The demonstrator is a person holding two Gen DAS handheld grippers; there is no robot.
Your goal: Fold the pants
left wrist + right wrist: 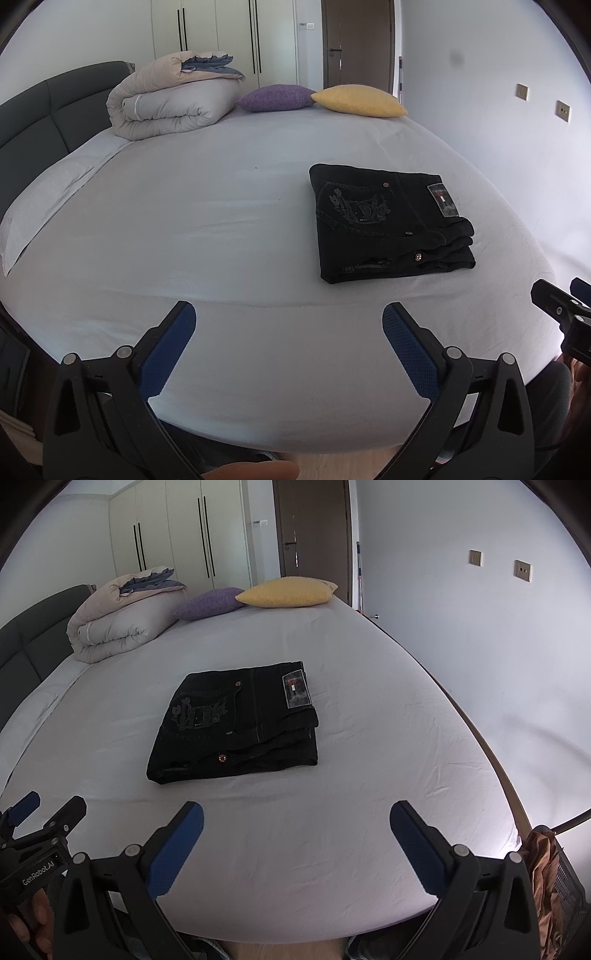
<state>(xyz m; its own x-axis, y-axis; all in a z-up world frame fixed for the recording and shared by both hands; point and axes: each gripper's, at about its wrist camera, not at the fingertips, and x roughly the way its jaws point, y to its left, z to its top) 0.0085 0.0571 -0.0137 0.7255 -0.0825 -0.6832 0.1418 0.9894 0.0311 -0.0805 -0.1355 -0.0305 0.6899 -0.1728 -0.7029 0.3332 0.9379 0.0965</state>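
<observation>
step: black jeans (pixel 236 723) look fully folded on bed sheet (pixel 369 775); left gripper (pixel 289 317) and right gripper (pixel 296 814) fingers spread, empty | next: probably nothing, maybe tidy edges

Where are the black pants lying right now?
The black pants lie folded on the bed's white sheet, ahead of both open claws, nearer the wall side, with the purple and yellow cushions farther back.

White-sheeted bed (pixel 221 229) with dark padded headboard (pixel 44 110), cream wardrobes (pixel 177 535), brown door (pixel 358 40), pale walls.
</observation>
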